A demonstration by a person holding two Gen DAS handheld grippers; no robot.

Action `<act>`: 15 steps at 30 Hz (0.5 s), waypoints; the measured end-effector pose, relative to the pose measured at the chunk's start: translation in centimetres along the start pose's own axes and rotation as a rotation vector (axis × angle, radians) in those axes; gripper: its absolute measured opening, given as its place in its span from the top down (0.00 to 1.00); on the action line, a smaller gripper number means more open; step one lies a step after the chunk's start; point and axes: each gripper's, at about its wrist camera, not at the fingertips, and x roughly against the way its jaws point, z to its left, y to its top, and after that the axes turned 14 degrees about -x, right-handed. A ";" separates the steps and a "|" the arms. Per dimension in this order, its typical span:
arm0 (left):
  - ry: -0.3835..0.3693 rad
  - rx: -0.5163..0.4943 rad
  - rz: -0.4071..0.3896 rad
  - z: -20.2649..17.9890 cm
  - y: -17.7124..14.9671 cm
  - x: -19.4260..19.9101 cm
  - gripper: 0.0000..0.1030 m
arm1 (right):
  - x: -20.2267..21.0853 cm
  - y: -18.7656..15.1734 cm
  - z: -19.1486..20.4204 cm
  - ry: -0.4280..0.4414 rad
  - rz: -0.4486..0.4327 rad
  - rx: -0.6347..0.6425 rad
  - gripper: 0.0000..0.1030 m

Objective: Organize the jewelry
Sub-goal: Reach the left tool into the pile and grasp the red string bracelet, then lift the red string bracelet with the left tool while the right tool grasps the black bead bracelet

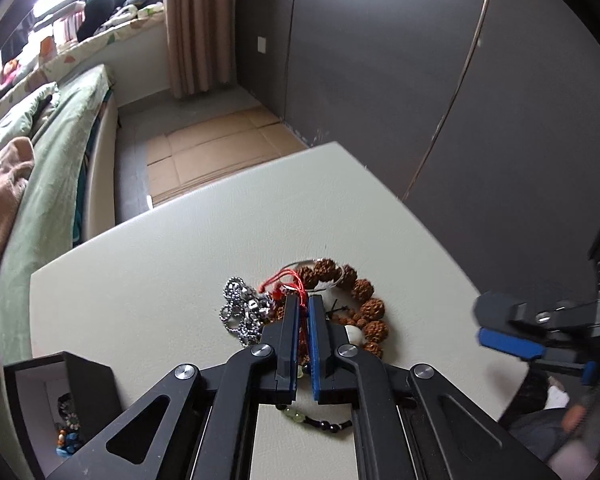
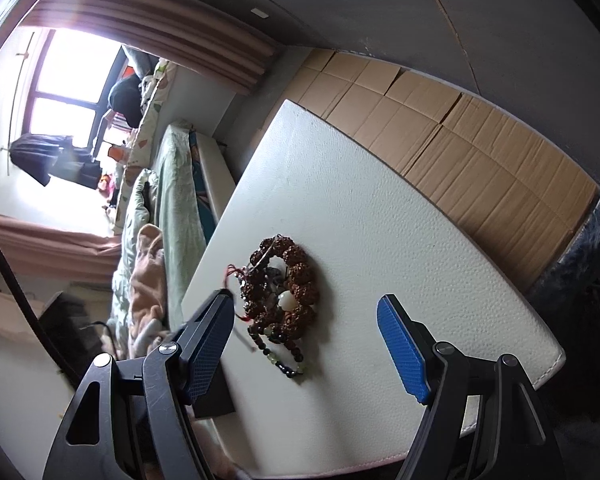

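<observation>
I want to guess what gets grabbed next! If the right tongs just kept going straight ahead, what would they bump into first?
Probably the ring of knobbly brown seed beads in the jewelry heap on the white padded table. The right tongs are open and point at it, with green and dark beads nearest. Depth is hard to judge.

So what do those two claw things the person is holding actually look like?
Both are matte black. The left gripper and right gripper each have two flat fingers lined with textured blue pads, hinged on angular black link arms with round silver pivot bolts and triangular cut-outs. No sleeves or markings show.
</observation>
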 end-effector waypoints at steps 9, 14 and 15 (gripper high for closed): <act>-0.113 0.121 -0.057 3.2 -0.3 2.9 0.96 | -0.7 -0.4 0.7 -0.007 0.014 0.037 0.27; -0.127 0.148 -0.088 4.3 -0.4 4.4 0.96 | -2.0 -1.2 1.8 -0.040 0.048 0.104 0.27; -0.129 0.152 -0.094 4.4 -0.4 4.7 0.96 | -2.3 -1.5 2.1 -0.046 0.055 0.118 0.28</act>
